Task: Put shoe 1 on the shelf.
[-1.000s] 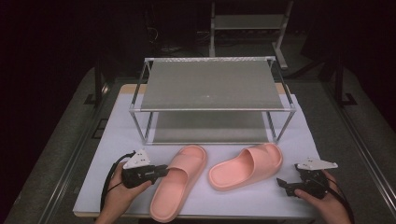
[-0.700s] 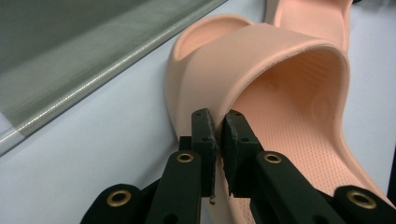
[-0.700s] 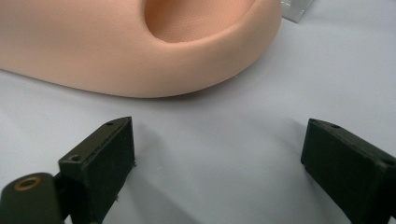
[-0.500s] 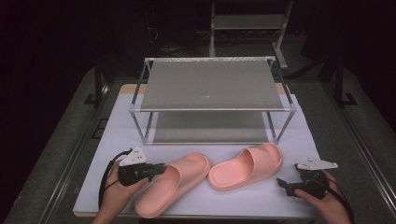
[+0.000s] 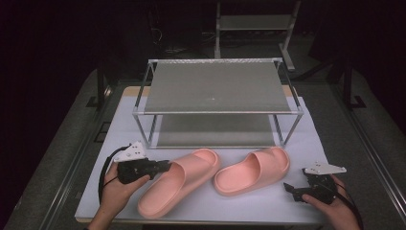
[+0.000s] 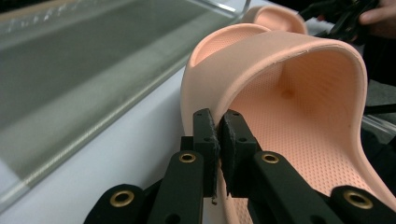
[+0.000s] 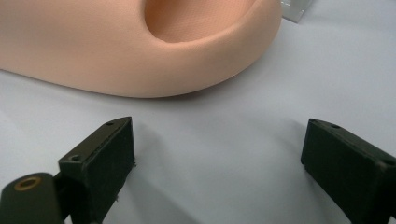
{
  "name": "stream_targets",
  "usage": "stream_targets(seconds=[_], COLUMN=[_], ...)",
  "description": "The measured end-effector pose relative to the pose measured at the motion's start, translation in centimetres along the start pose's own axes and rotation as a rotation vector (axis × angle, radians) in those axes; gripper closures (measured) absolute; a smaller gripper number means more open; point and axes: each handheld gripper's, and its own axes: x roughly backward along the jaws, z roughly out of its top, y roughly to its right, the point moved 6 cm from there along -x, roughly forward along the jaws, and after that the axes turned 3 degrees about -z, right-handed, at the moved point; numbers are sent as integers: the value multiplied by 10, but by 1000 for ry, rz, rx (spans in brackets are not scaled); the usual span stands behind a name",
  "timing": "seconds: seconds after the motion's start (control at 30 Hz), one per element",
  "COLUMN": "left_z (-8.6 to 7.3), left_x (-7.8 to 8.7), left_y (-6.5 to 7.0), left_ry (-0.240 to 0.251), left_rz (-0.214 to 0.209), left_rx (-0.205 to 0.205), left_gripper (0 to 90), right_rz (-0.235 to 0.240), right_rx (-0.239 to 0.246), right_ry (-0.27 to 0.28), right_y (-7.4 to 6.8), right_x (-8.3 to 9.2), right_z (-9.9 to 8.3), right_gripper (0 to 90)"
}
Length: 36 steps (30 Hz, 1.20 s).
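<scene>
Pink left slipper [image 5: 178,188], near table's front edge, rim pinched by left hand-held gripper [image 5: 167,167], jaws just closing. Right hand-held gripper [image 5: 288,188] wide open, empty, by front-right corner, near right slipper [image 5: 253,169].

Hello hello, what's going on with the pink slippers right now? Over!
Left gripper shut on the left slipper rim, slipper lifting. Right gripper open, resting near the right slipper. Shelf rack stands behind; nothing blocking.

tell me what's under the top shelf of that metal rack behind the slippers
Under the top shelf of the rack sits a lower shelf, bare along its visible front strip. The top shelf covers its back part, so anything there cannot be seen.
</scene>
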Motion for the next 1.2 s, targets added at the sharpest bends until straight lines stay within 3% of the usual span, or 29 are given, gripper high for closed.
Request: stream_targets(seconds=[0.23,0.5,0.77,1.07,1.2], left_z=[22,48,87,126,142], left_x=[6,10,18,26,28], left_y=[3,1,-5,-19,-27], left_ry=[21,44,77,105,104], left_rz=[-41,-55,-71,-48,-16], left_rx=[-25,-56,-76,-87,-97], left_gripper=[849,849,851,851,852], right_rz=[0,0,1,2,1], right_rx=[0,0,-1,-1,-2], right_ry=[0,-1,1,-1,0], right_y=[0,0,0,0,0], right_x=[0,0,0,0,0], right_z=[0,0,0,0,0], right_gripper=[90,90,90,90,90])
